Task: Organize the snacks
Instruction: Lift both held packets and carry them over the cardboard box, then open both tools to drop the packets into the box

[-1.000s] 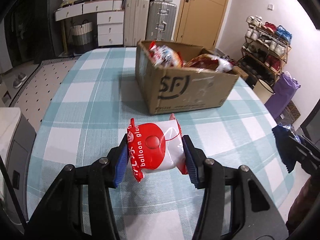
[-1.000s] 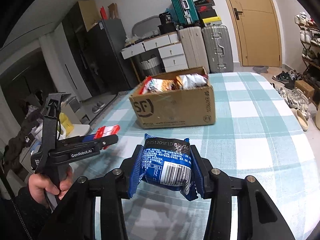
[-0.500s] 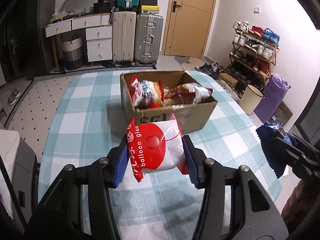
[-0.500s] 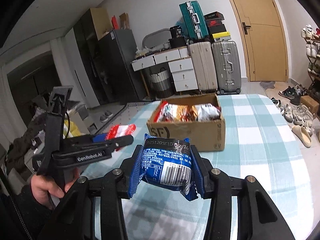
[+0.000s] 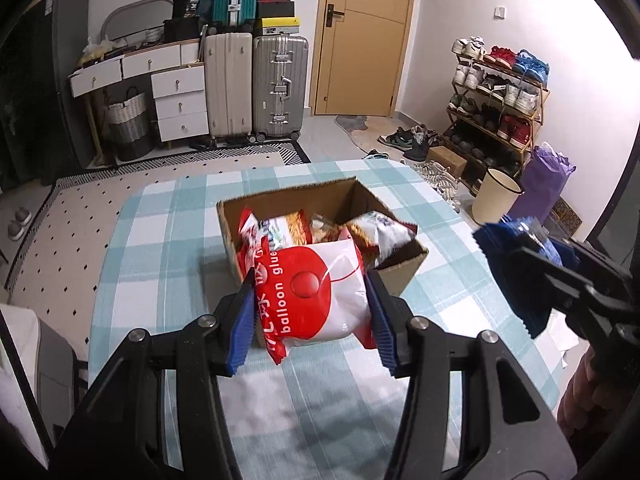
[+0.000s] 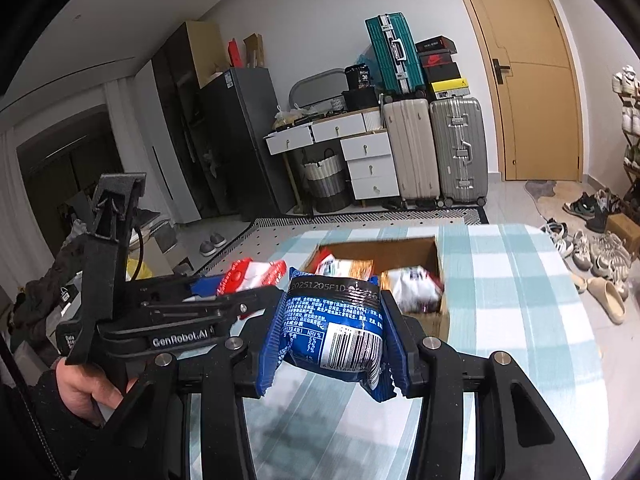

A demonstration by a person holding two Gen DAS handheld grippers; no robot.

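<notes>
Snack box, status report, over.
Left claw shut on red pack. Right claw shut on blue pack. Box open, part full. Path clear.

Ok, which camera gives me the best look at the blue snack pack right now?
The right wrist view: the blue snack pack fills the centre, clamped in the right gripper, with barcode and date print readable. The left wrist view shows only its crimped blue edge side-on at the right, mostly hidden by the gripper.
</notes>
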